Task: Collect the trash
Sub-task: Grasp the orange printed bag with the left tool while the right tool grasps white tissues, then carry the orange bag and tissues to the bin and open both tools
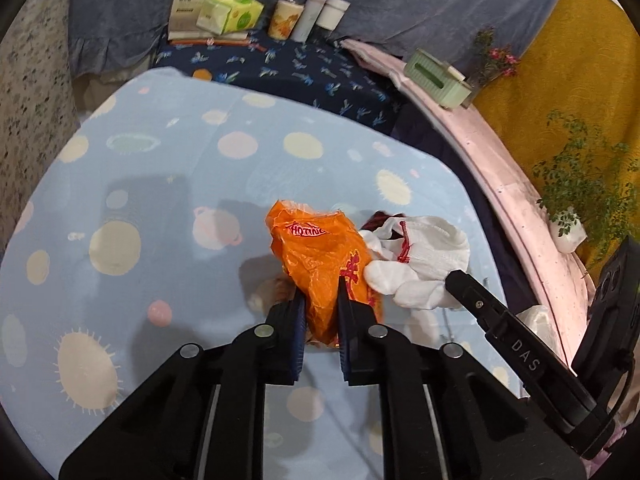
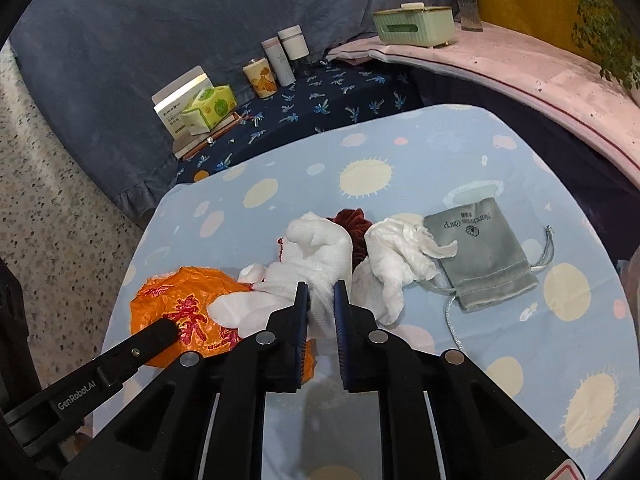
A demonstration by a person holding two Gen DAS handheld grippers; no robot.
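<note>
My left gripper (image 1: pixel 321 284) is shut on a crumpled orange plastic bag (image 1: pixel 320 248), which also shows in the right wrist view (image 2: pixel 184 304). My right gripper (image 2: pixel 320 290) is shut on a white knit glove (image 2: pixel 316 256) lying beside the bag; the glove shows in the left wrist view (image 1: pixel 420 260). A crumpled white tissue (image 2: pixel 400 252) lies right of the glove. A dark red scrunchie (image 2: pixel 352 220) peeks out behind the glove. All rest on a light blue spotted cloth (image 2: pixel 440 152).
A grey drawstring pouch (image 2: pixel 480 256) lies right of the tissue. Behind are boxes (image 2: pixel 196 108), a cup (image 2: pixel 262 76) and white bottles (image 2: pixel 286 52) on a dark blue cloth. A green tissue box (image 2: pixel 412 24) and plants (image 1: pixel 580 184) stand on a pink ledge.
</note>
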